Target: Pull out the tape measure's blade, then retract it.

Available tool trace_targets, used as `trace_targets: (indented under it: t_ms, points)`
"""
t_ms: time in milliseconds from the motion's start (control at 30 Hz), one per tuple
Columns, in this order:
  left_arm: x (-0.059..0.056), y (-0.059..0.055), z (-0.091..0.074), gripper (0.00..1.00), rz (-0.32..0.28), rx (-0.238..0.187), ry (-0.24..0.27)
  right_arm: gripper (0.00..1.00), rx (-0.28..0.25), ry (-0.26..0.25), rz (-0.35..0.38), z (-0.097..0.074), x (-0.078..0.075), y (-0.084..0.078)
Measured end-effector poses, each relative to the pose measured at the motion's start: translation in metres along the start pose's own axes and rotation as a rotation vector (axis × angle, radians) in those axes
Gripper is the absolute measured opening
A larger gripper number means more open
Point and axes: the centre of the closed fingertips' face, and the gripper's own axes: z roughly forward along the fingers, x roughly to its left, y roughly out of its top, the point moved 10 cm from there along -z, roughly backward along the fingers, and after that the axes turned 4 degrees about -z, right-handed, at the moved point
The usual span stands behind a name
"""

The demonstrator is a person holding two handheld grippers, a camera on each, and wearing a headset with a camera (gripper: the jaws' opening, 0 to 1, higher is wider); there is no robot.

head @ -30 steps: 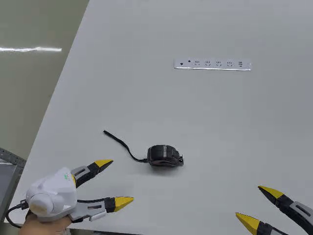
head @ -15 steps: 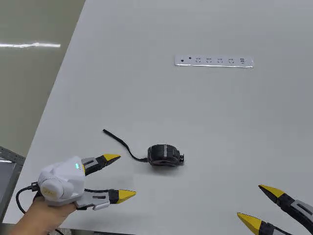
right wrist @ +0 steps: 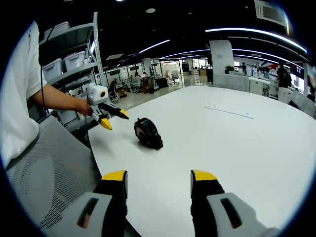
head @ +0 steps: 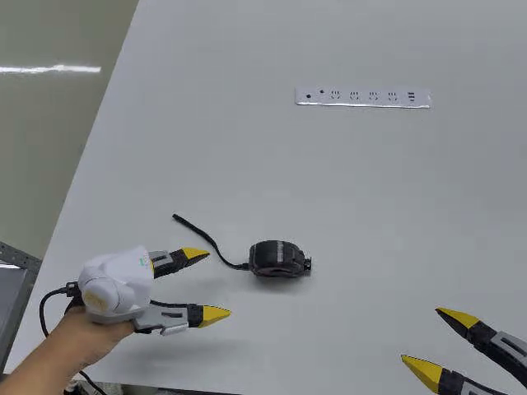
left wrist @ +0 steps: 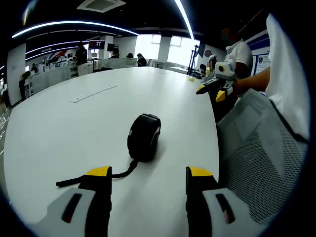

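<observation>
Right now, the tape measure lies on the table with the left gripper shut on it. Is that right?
No. The left gripper is open, short of the tape measure, as the left gripper view shows. The tape measure does lie on the table.

The tape measure (head: 278, 258) looks like glossy black plastic on a smooth, matt white table (head: 329, 181).

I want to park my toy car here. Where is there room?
The table is bare between the tape measure and the power strip, and from the tape measure across to the right gripper. It is crowded where the left gripper sits close to the tape measure's strap.
</observation>
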Motion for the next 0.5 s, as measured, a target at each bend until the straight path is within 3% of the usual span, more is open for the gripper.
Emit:
trace_targets:
  t_ms: [500]
  points:
    - [0.011, -0.002, 0.016, 0.55, 0.034, 0.054, -0.039, 0.5, 0.013, 0.042, -0.01, 0.011, -0.007, -0.001]
